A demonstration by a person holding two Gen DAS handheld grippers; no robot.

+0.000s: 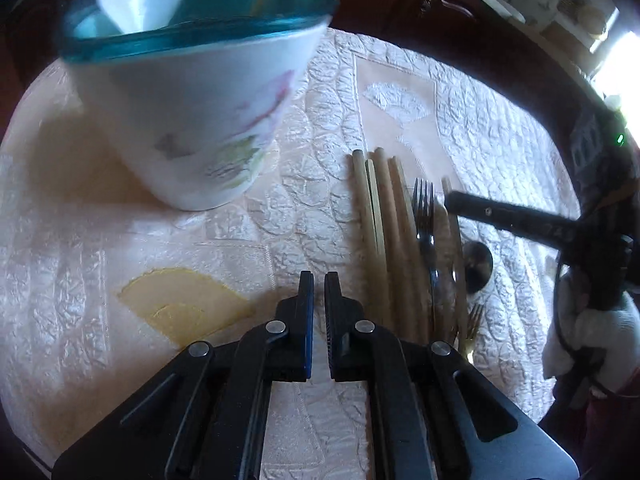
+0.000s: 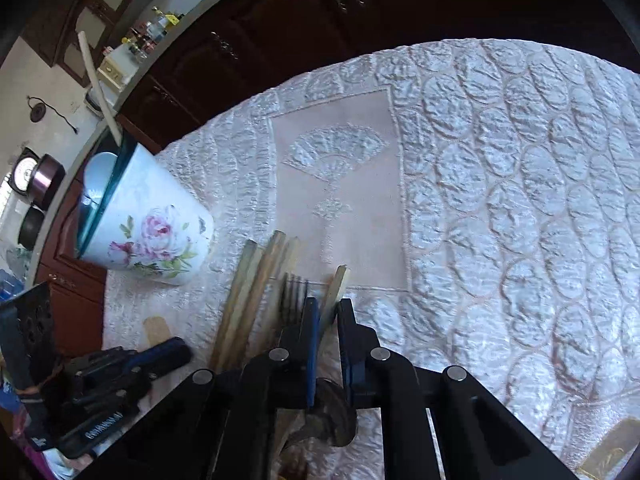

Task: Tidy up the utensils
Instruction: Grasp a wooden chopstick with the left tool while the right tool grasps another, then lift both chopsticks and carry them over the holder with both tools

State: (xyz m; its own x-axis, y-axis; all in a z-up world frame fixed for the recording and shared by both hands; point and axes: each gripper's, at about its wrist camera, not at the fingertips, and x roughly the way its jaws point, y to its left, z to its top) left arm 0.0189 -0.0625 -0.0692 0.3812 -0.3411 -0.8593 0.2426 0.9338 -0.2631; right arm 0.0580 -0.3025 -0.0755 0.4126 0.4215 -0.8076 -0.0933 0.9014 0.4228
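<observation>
Chopsticks, fork, spoon: lying right of floral cup | left gripper: clenched, empty | right gripper: clenched on one chopstick

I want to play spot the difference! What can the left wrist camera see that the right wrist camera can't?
Only the left wrist view shows the yellow fan patch on the cloth and a small gold fork. Only the right wrist view shows the shelf of little bottles and the flowers clearly on the pot. Both show the pot, the chopsticks, the fork and the spoon.
</observation>
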